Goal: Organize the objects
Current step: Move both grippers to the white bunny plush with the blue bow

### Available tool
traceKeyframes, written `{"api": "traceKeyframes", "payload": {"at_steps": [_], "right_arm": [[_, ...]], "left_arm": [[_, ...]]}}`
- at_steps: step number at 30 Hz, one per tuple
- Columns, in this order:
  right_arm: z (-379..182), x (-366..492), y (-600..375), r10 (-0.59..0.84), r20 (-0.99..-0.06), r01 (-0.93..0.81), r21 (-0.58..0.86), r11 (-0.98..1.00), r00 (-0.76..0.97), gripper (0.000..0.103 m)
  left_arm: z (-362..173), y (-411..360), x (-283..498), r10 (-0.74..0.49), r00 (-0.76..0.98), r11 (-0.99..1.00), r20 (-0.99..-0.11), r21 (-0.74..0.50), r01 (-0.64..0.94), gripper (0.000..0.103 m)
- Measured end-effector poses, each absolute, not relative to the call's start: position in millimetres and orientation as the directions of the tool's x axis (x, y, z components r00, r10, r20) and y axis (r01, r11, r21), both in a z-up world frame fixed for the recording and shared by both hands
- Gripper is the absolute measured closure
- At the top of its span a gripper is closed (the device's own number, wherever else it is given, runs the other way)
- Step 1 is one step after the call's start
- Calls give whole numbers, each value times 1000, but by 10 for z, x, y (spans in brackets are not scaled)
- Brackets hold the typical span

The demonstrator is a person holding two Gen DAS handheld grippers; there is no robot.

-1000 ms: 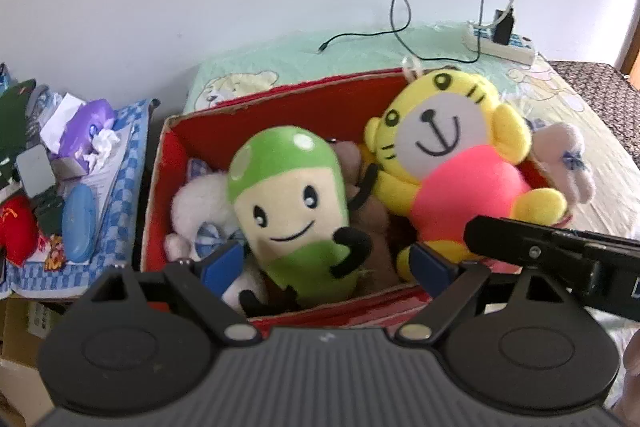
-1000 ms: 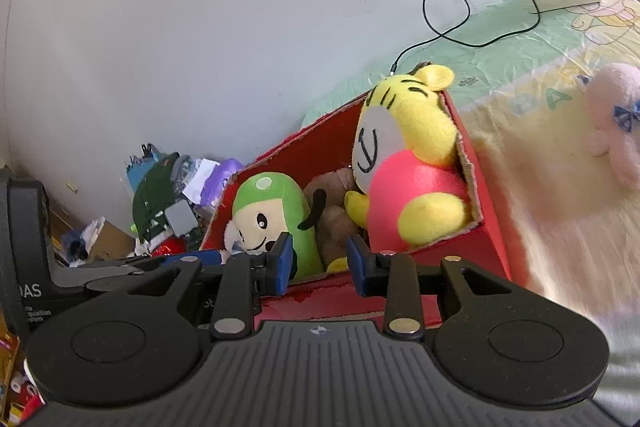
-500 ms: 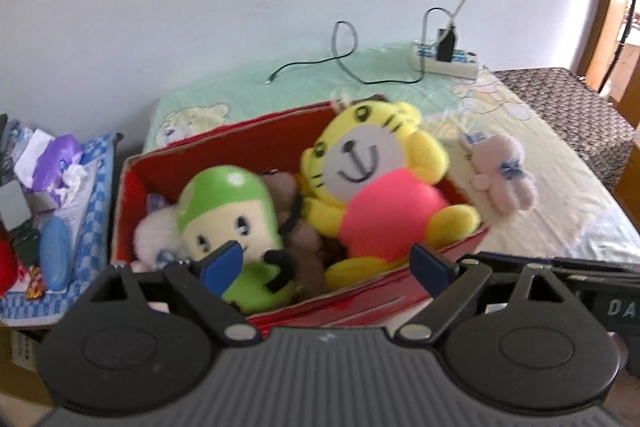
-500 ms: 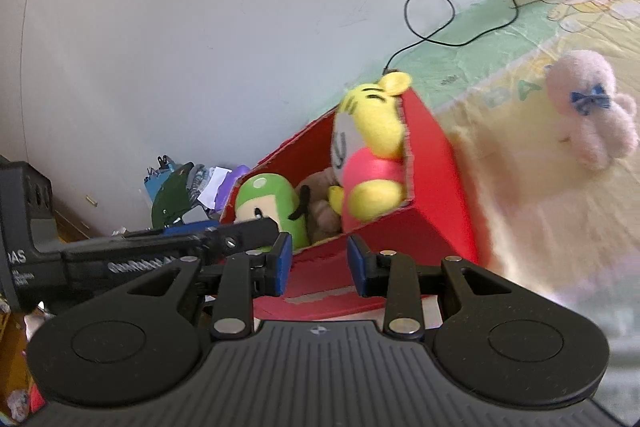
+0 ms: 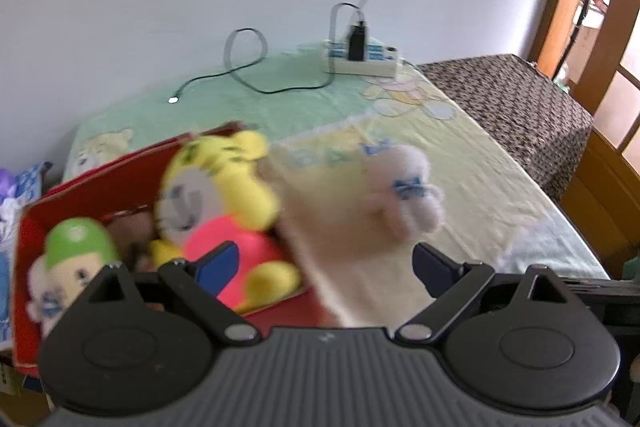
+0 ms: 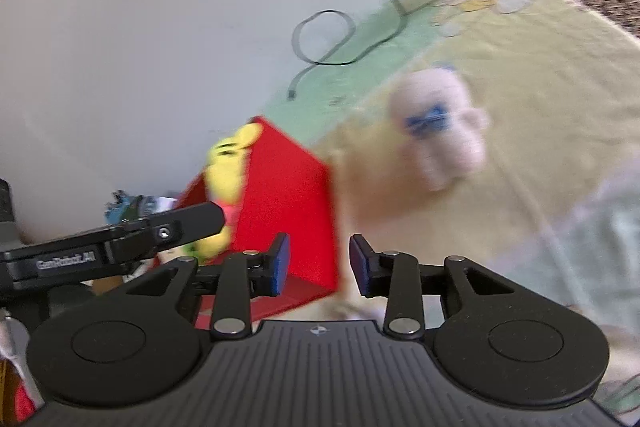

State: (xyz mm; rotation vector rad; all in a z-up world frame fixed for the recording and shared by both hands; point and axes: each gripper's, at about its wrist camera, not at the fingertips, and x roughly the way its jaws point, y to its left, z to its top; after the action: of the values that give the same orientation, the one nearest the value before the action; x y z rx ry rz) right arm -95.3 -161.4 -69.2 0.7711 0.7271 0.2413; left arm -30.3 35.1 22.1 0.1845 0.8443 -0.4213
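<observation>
A red box [image 5: 92, 183] sits at the bed's left end and holds a yellow tiger plush [image 5: 224, 183], a green-capped plush [image 5: 76, 251] and other soft toys. A pale pink plush with a blue bow [image 5: 404, 195] lies on the bed to the right of the box; it also shows in the right wrist view [image 6: 440, 131]. My left gripper [image 5: 324, 267] is open and empty, in front of the box's right end. My right gripper [image 6: 318, 263] is partly open and empty, near the red box's corner [image 6: 288, 195], short of the pink plush.
The bed has a pale green and yellow sheet [image 5: 460, 155]. A power strip with a black charger [image 5: 360, 55] and a looped cable [image 5: 248, 67] lie at the far wall. Cluttered items stand left of the box [image 5: 16, 187]. A brown patterned cover [image 5: 512, 99] lies at the right.
Both grippers have swung right, away from the box and toward the pink plush. The right gripper's jaws have opened wider. The views are blurred by motion.
</observation>
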Motion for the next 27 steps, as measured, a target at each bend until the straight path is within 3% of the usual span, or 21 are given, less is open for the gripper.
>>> {"api": "traceKeyframes", "payload": {"at_steps": [11,18,27], "right_arm": [[-858,-798,-2412,427,-570,104,675,730,701,65],[-998,-572,-2655,456,-587,101,680,727,669,63],[-1136,-104,-2802,524,-565,65,717,694,637,55]], "left_arm": [[-208,-572,-66,-257,507,898,-823,-9,440,9],[-484,-740,110,-234,483,920,-844,-32,390,9],[-814,-745,323,-294,464,927,-836,-132,350,10]]}}
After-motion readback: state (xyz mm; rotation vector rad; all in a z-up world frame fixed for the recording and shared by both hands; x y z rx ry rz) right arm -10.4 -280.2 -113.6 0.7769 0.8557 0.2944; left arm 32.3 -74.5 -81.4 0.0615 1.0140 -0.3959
